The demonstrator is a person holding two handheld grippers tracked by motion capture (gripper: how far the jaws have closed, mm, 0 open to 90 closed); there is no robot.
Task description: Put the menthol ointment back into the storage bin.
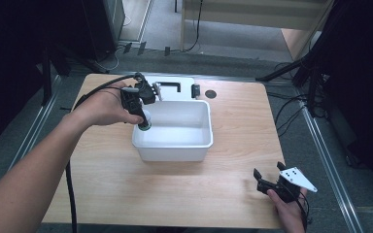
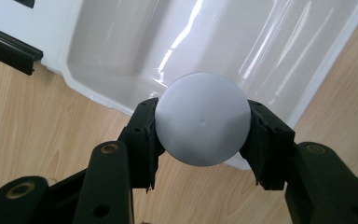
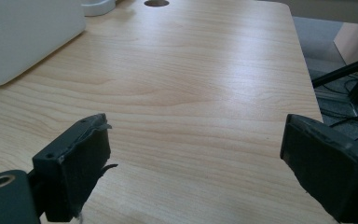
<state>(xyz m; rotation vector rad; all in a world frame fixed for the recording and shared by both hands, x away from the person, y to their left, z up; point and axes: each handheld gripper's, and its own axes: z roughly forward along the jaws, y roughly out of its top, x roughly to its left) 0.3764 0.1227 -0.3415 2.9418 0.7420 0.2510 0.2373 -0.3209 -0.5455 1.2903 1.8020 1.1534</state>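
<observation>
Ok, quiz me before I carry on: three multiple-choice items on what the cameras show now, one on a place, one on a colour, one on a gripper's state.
1. Where is the object that the left gripper holds?
A. over the near left rim of the white tub
B. flat on the table at the right edge
C. on the floor

2. What colour is the object's round face in the left gripper view?
A. red
B. pale grey-white
C. black

3. How is the right gripper set?
A. shut on a cup
B. shut on the tub
C. open, holding nothing

Key: 1 A, the high view shows it at the tub's left rim; 2 B, the face is pale between the jaws; 3 C, bare wood shows between its wide-apart jaws.
</observation>
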